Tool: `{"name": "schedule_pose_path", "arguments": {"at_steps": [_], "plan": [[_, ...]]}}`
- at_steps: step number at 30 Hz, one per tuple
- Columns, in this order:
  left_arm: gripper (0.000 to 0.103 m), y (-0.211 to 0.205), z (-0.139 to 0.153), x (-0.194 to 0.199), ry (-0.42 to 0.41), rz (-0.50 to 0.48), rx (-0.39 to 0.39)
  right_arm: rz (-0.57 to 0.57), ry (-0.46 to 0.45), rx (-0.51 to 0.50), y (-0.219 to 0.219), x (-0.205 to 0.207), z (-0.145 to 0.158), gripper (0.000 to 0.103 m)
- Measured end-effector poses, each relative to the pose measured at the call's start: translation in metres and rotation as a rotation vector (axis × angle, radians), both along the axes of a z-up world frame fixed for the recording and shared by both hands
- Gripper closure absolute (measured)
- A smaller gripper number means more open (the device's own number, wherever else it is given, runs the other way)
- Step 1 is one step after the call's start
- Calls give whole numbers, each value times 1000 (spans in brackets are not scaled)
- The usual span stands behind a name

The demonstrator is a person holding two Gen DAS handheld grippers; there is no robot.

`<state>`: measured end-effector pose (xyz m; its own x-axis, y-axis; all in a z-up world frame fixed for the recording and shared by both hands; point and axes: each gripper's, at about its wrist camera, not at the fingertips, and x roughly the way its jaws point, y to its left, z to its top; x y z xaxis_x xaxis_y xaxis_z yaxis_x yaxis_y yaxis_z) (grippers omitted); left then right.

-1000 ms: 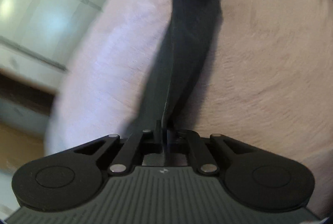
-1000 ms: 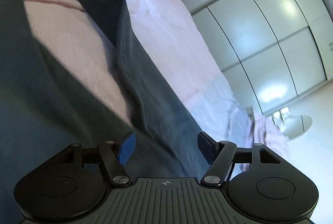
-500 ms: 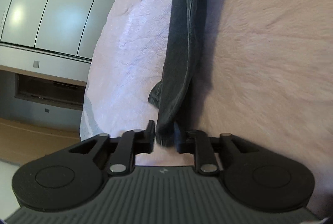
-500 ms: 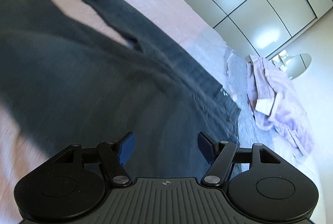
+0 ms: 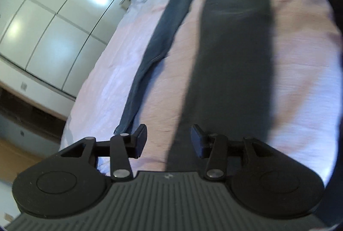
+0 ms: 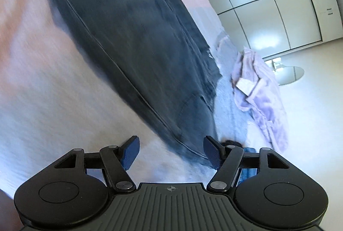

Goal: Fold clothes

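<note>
Lay spread along the pink bed (image 5: 300,85): dark jeans (image 5: 231,42), one narrow leg (image 5: 154,42) running from upper centre down to lower left of the left wrist view, a wider dark stretch beside it through the middle. Filled the upper middle of the right wrist view too, waistband end (image 6: 205,72) toward the right, near a lilac garment (image 6: 263,100) at the bed's edge. Left tongs (image 5: 169,138) were opening, nothing between the pads, the leg's hem just to the left of them. Right tongs (image 6: 171,151) stood wide apart and empty, a seamed edge of the jeans passing close to the right pad. Likely heavy for cloth, limp yet thick, prone to sag and drag on the sheet, not slippery, not fragile. Best taken at hem or waistband, where doubled seams would give the pads something firm to bite.
</note>
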<state>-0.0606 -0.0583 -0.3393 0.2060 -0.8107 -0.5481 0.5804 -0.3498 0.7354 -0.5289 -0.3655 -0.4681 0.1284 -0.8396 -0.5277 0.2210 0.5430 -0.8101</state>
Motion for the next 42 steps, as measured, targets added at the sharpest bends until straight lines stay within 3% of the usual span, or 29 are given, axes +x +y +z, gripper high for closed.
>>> {"name": "schedule_pose_path", "arguments": {"at_steps": [7, 13, 18, 21, 23, 33, 34, 35, 38, 42], "plan": [[64, 44, -39, -31, -50, -12, 55, -6, 36, 2, -39, -21, -6, 36], [62, 56, -47, -43, -74, 10, 88, 22, 59, 7, -52, -23, -12, 36], [62, 60, -71, -46, -223, 0, 93, 57, 72, -8, -59, -27, -14, 36], [72, 48, -86, -46, -290, 31, 86, 84, 76, -28, -64, -29, -17, 36], [89, 43, -90, -43, -322, 60, 69, 97, 85, -41, -67, -31, -18, 36], [96, 32, -93, -29, -303, 114, 34, 152, 141, -88, -98, -41, -26, 37], [96, 31, -92, -27, -303, 116, 35, 159, 148, -84, -100, -41, -27, 44], [97, 29, -91, -26, -301, 117, 39, 167, 172, -78, -100, -41, -30, 61], [97, 23, -86, -24, -299, 123, 39, 197, 246, -60, -101, -39, -38, 86], [98, 24, -72, -20, -309, 132, -1, 156, 227, -66, -96, -39, -27, 94]]}}
